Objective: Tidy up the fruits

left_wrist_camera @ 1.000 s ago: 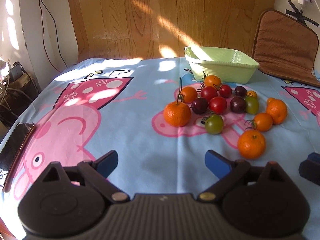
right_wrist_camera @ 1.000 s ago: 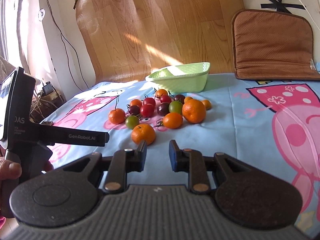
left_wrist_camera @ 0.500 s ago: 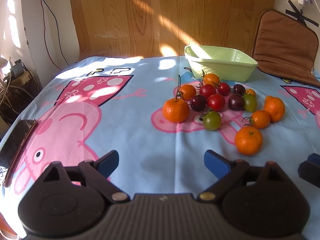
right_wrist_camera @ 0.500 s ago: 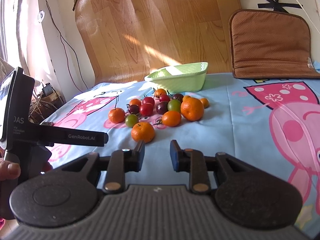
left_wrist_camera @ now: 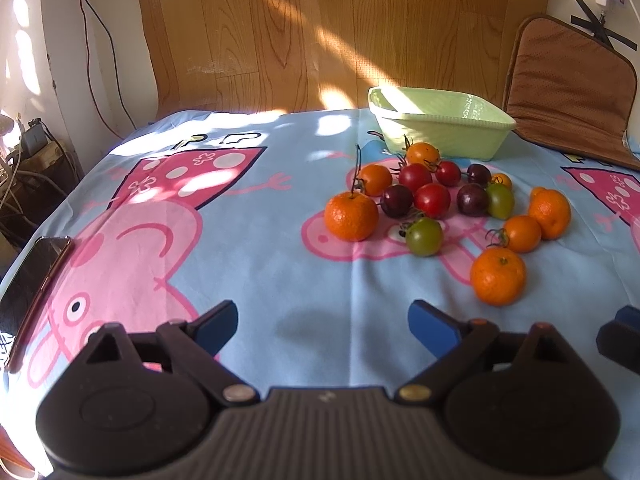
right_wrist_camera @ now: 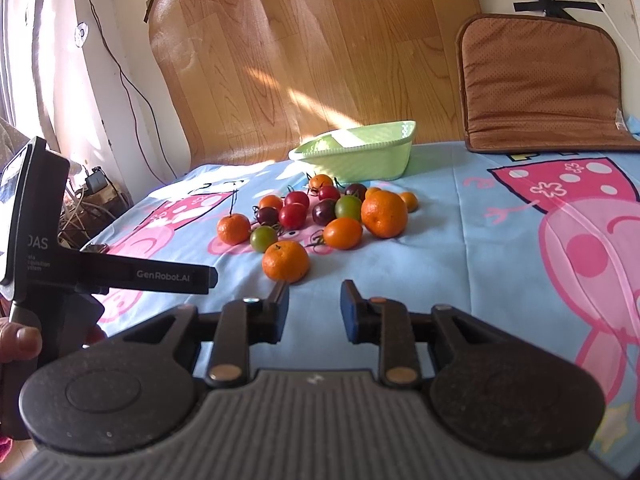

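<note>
- Broadly, a blue cartoon-print cloth [right_wrist_camera: 460, 264] covers the table, with a pale green basket [right_wrist_camera: 360, 160] at its far edge, empty as far as its visible inside shows.
- Just in front of the basket lies a loose cluster of fruits [right_wrist_camera: 316, 216]: mandarins and small red, dark, orange and green tomatoes, all on the cloth, none in the basket.
- Nearest of them is one mandarin [right_wrist_camera: 285, 261], lying just ahead of the right gripper [right_wrist_camera: 314, 310] and slightly to the left of its centre line, close to the left fingertip; it is round, so no long axis matters.
- Right gripper's fingers stand narrowly apart, holding nothing; the gap looks little wider than the mandarin, perhaps not wide enough.
- Left gripper [left_wrist_camera: 324, 326] has its fingers spread wide and empty, over bare cloth; the same mandarin [left_wrist_camera: 498, 276] lies ahead and well to its right, so the right hand is judged nearer.
- Compared with a second ago, the right gripper has crept closer to the mandarin, its gap a touch wider; the left view has barely shifted, and the fruits have not moved.
</note>
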Tool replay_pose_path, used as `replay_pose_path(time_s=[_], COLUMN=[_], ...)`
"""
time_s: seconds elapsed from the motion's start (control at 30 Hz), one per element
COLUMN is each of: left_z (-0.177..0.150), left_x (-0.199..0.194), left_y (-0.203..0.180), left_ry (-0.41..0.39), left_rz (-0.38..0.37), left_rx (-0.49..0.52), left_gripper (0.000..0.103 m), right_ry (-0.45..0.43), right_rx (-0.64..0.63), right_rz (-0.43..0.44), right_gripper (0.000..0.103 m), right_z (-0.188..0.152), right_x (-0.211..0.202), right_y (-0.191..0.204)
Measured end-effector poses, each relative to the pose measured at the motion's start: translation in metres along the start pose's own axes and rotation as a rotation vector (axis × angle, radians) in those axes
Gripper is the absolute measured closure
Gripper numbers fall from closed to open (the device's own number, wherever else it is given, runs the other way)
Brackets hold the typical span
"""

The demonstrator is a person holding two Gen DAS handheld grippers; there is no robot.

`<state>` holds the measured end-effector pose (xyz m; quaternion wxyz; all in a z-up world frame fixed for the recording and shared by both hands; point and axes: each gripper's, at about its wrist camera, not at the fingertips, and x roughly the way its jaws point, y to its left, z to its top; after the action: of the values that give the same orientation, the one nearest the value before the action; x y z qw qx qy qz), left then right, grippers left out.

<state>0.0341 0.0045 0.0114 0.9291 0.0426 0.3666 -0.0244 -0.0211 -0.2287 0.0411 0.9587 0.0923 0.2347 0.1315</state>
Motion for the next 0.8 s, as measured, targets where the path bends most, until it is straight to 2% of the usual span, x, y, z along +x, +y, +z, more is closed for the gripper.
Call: replay_pose_path(time_s=[0.8], left_z=[0.0011], left_x=[0.0051], left_y=[0.0036], left_ry=[0.000], left_rz=[-0.029], left_rx=[0.007], left_gripper=[0.007], right_ry=[0.014], right_rx=[-0.001], right_rz=[-0.009], right_gripper=[0.071], right_z=[-0.0005], right_x=[0.0071], right_y=[-0.0018])
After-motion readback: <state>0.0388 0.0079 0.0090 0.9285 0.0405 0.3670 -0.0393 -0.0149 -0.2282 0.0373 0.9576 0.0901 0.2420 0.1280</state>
